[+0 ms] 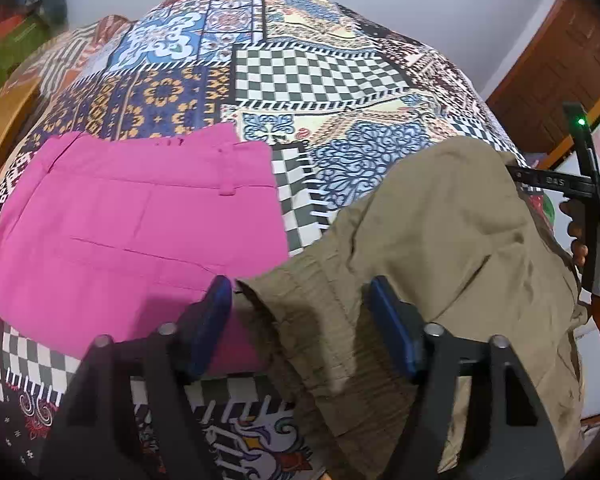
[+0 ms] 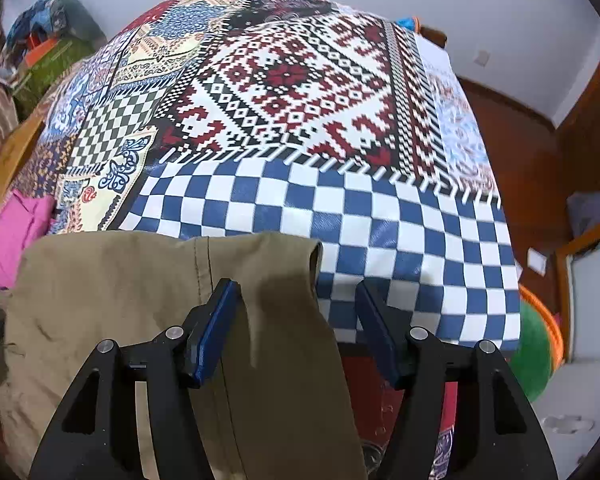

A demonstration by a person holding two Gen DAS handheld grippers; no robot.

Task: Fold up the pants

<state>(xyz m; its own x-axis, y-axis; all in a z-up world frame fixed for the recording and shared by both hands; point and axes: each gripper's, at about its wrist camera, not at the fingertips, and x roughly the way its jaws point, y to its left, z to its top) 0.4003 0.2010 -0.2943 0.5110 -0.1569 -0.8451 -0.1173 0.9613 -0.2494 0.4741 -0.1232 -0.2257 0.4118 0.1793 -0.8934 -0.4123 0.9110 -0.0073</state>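
Patchwork-print cloth (image 1: 320,76) covers the surface. Folded pink pants (image 1: 140,220) lie at left. Khaki pants (image 1: 440,248) lie beside them, long axis crosswise, waistband leftward. Left gripper (image 1: 300,320) and right gripper (image 2: 296,324) are seen parted, fabric between unpressed.

The khaki pants (image 1: 440,264) run off the lower edge in both wrist views, so how far they hang past the patterned bedcover (image 1: 320,76) cannot be told. Left of the khaki pants, the pink pants (image 1: 132,216) are cut by the left edge. The heap of clothes (image 2: 48,36) far beyond the khaki pants, at the upper left, is too blurred to sort. Whether either gripper's pads touch the khaki cloth cannot be told
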